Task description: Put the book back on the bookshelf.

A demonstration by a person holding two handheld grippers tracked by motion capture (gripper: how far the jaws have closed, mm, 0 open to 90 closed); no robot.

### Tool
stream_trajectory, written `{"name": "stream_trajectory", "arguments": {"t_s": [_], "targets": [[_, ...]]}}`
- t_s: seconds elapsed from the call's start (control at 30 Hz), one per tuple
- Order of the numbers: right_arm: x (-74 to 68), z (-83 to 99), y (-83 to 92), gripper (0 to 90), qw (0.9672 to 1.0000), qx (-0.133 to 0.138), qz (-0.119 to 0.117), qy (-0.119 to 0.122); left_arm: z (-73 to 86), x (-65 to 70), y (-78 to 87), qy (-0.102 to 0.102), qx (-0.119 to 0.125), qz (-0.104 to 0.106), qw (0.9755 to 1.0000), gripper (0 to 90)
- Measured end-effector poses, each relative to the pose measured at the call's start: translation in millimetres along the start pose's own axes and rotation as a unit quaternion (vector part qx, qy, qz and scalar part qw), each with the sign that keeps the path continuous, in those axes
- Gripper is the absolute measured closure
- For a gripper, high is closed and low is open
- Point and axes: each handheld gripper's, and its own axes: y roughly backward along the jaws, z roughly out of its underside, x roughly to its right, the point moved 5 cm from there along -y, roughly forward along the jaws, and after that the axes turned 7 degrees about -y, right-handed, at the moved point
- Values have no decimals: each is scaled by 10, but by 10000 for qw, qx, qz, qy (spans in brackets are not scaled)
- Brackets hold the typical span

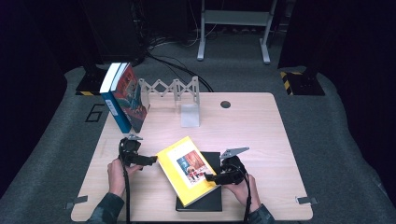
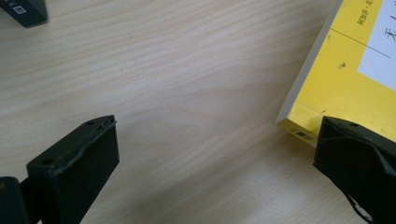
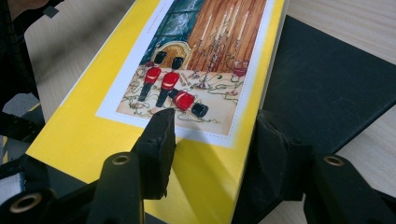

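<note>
Two books lie stacked near the front of the bench (image 1: 261, 121): a yellow book (image 1: 188, 171) rests tilted on a black book (image 1: 211, 200). The right hand-held gripper (image 1: 211, 177) pinches the yellow book's right edge, one jaw on the cover by the picture of red-coated soldiers, the other beneath, against the black book. The left hand-held gripper (image 1: 152, 160) stands spread at the yellow book's left corner, one jaw just touching it. Farther back, two upright books (image 1: 125, 97) lean beside a white bookend (image 1: 189, 114).
</note>
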Motion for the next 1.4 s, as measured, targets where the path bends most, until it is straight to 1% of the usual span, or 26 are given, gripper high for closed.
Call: {"name": "stream_trajectory", "arguments": {"t_s": [0.1, 0.17, 0.2, 0.23, 0.27, 0.3, 0.33, 0.47, 0.5, 0.57, 0.63, 0.7, 0.73, 0.8, 0.87, 0.9, 0.93, 0.97, 1.0, 1.07, 1.23, 1.27, 1.3, 1.33, 1.37, 1.4], "targets": [[-7, 7, 3, 483, 10000, -20, -30, -17, -20, -7, -7, -22, -51, 46, 10000, 0], [-12, 11, 5, 483, 10000, -44, -11, 6, -47, -5, -17, -37, -70, 17, 10000, 0], [-12, 10, 4, 484, 10000, -43, -9, 48, -61, -2, -24, -18, -62, 51, 10000, 0], [-26, 13, 2, 483, 10000, -51, -33, 18, -73, 1, -28, -11, -50, 49, 10000, 0], [-35, 17, 3, 483, 10000, -71, -43, -4, -91, 3, -33, -27, -70, 57, 10000, 0], [-34, 16, 0, 483, 10000, -55, -45, 44, -104, 8, -39, -56, -50, 28, 10000, 0], [-45, 22, 1, 483, 9999, -80, -58, 15, -110, 11, -49, -46, -47, 5, 10000, 0], [-57, 35, 3, 484, 10000, -68, -39, 14, -118, 8, -68, 43, -48, 65, 10000, 0], [-56, 35, 3, 483, 9999, -97, -62, 59, -120, 4, -68, 21, -77, 68, 9999, 0], [-66, 39, 6, 483, 9999, -126, -55, 31, -130, 4, -71, 6, -79, 42, 10000, 0], [-70, 37, 5, 483, 9999, -136, -56, 64, -144, 3, -76, 5, -100, 78, 9999, 0], [-82, 41, 3, 483, 9999, -140, -67, 41, -160, 5, -90, 33, -106, 87, 9999, 0], [-83, 45, 3, 484, 9999, -141, -54, 56, -166, 0, -95, 28, -144, 140, 9998, 0], [-94, 51, 4, 484, 9998, -146, -81, 60, -187, -5, -110, 63, -142, 137, 9998, 0], [-100, 58, 3, 484, 9998, -134, -66, 92, -208, -5, -123, 45, -154, 170, 9997, 0], [-108, 63, 5, 484, 9998, -157, -69, 90, -210, -11, -113, -35, -243, 174, 9995, 0], [-114, 65, 4, 484, 9998, -144, -61, 87, -214, -9, -124, -49, -203, 149, 9997, 0], [-130, 72, 7, 484, 9999, -157, -60, 36, -217, -11, -121, -77, -253, 178, 9995, 0], [-139, 76, 9, 484, 9998, -168, -64, 11, -221, -11, -135, -60, -187, 138, 9997, 0], [-143, 80, 5, 484, 9998, -149, -63, 72, -223, -17, -133, -73, -219, 169, 9996, 0], [-161, 73, 6, 483, 9997, -205, -36, 112, -223, -21, -128, -68, -202, 164, 9996, 0], [-158, 71, 7, 481, 9997, -221, -25, 130, -221, -17, -118, -37, -210, 195, 9996, 0], [-156, 66, 7, 479, 9996, -240, -15, 154, -222, -7, -126, 33, -110, 146, 9998, 0], [-157, 60, 5, 481, 9996, -219, -1, 180, -215, 4, -121, 59, -93, 186, 9998, 0], [-156, 53, 8, 480, 9995, -243, 7, 207, -207, 10, -101, 24, -160, 253, 9995, 0], [-157, 43, 4, 478, 9995, -247, 1, 216, -202, 30, -96, 46, -133, 274, 9995, 0]]}}
